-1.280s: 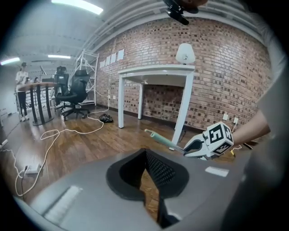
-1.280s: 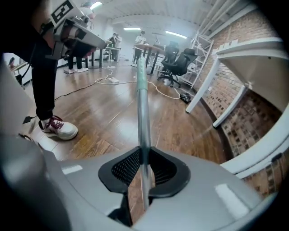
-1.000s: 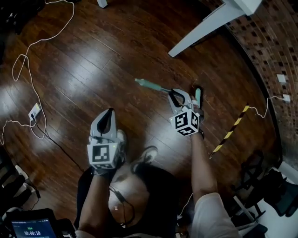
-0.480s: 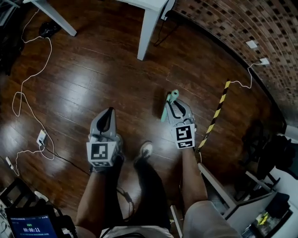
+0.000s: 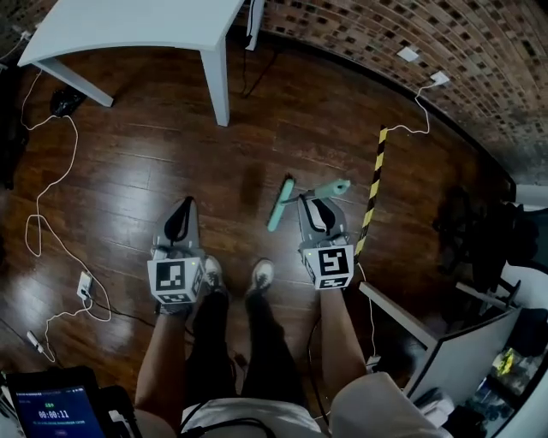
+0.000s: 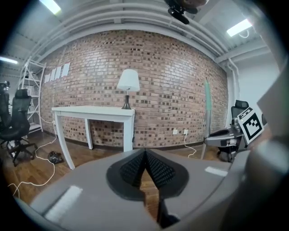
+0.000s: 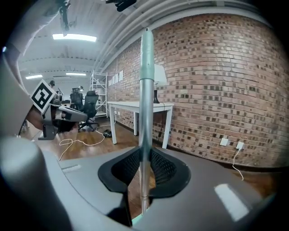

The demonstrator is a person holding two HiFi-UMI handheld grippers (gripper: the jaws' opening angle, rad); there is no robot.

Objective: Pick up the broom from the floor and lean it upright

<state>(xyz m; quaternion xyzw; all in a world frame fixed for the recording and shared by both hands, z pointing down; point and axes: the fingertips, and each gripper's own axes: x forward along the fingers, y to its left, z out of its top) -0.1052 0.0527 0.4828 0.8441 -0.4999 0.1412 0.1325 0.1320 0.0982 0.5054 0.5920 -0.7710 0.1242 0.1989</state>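
Note:
The broom stands nearly upright in my right gripper [image 5: 318, 204], which is shut on its silver pole [image 7: 143, 135]. The pole's teal upper part [image 7: 146, 58] rises well above the jaws. From above, the teal handle end [image 5: 332, 187] shows just past the gripper and the teal broom head [image 5: 280, 204] lies low by the floor to its left. My left gripper [image 5: 181, 214] hangs level beside it, to the left and apart from the broom. Its ribbed pads [image 6: 135, 168] meet at the tip with nothing between them. The pole [image 6: 207, 113] also shows at the right of the left gripper view.
A white table [image 5: 154, 26] with a lamp [image 6: 128, 83] stands ahead against the brick wall [image 5: 411, 38]. White cables [image 5: 47, 214] loop over the wooden floor at left. A yellow-black striped strip [image 5: 373, 184] lies at right. Office chairs [image 6: 18, 122] and my shoes [image 5: 261, 275] are nearby.
Both grippers have risen. The right one rolled and brought the broom from a low slant to nearly upright. The head view has swung toward the table and wall.

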